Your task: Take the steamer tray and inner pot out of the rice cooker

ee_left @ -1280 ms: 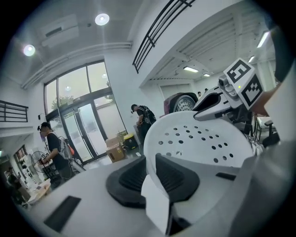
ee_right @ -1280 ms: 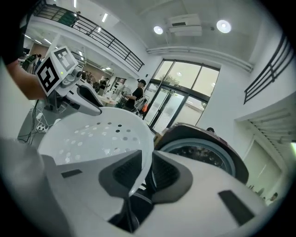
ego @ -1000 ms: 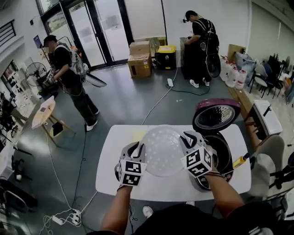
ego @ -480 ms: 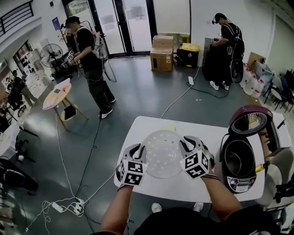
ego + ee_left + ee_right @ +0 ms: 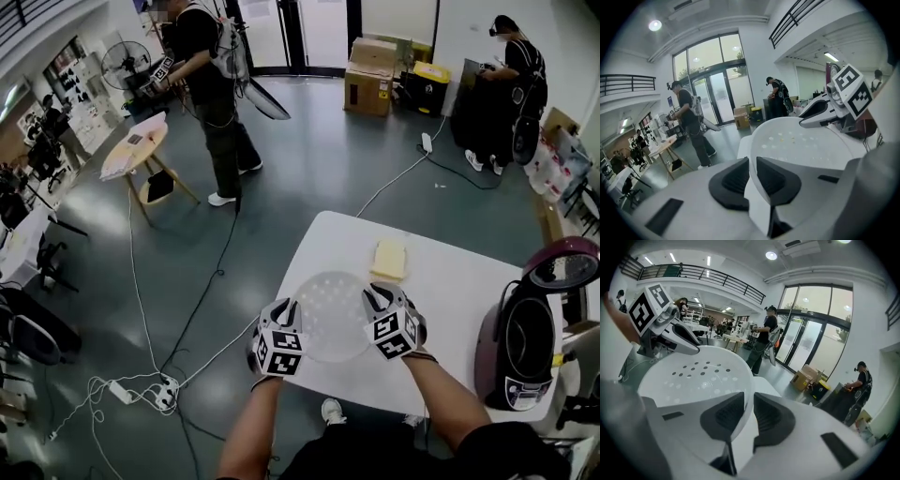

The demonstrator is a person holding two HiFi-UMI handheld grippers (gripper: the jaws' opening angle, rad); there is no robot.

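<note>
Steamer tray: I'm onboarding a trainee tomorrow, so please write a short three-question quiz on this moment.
1. True or false: the left gripper and the right gripper are each shut on the rim of the steamer tray, on opposite sides.
2. Pick one: the lid of the rice cooker is A) raised open, B) closed, C) removed entirely.
3. Short answer: besides the cooker, what lies on the table, beyond the tray?

Key
1. True.
2. A.
3. A pale yellow pad.
</note>
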